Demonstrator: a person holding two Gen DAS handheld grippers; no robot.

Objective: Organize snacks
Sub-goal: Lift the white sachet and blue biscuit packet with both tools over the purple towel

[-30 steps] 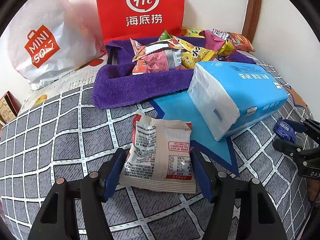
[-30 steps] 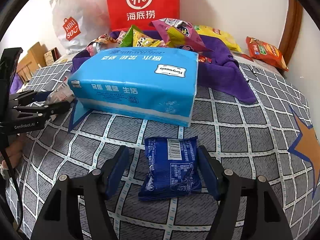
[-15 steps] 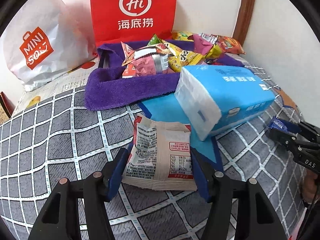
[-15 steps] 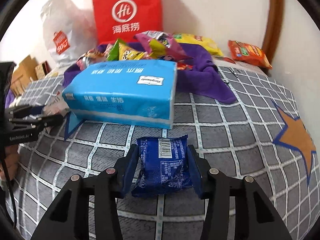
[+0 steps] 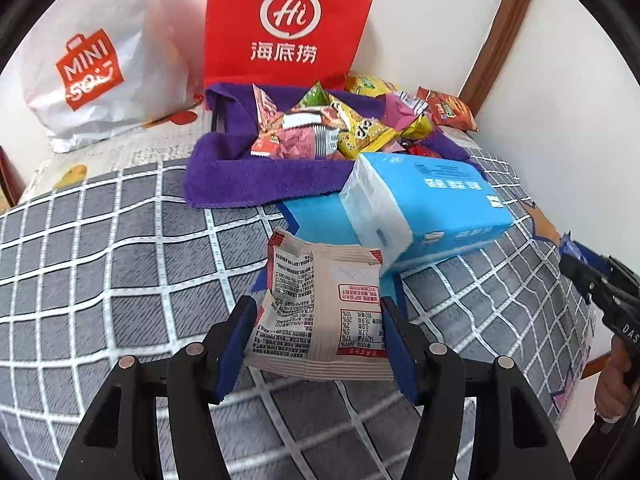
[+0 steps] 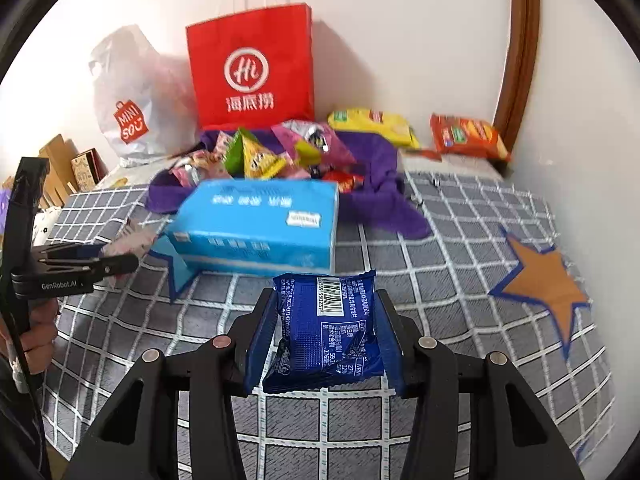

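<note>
My left gripper (image 5: 318, 332) is shut on a beige snack packet (image 5: 320, 304) with red edges and holds it lifted above the checked bedspread. My right gripper (image 6: 324, 340) is shut on a blue snack packet (image 6: 326, 330) and holds it raised off the bed. A pile of colourful snack bags (image 5: 340, 128) lies on a purple towel (image 5: 248, 172) at the back; the pile also shows in the right wrist view (image 6: 280, 152). The right gripper shows at the right edge of the left wrist view (image 5: 600, 280).
A blue tissue pack (image 5: 428, 204) lies between the grippers and the towel. A red paper bag (image 5: 288, 24) and a white Miniso bag (image 5: 92, 60) stand against the wall. An orange snack bag (image 6: 466, 136) and a yellow one (image 6: 376, 124) lie at the back right.
Both grippers have closed on their packets and lifted them off the bedspread. Both views have pulled back and up from the bed.
</note>
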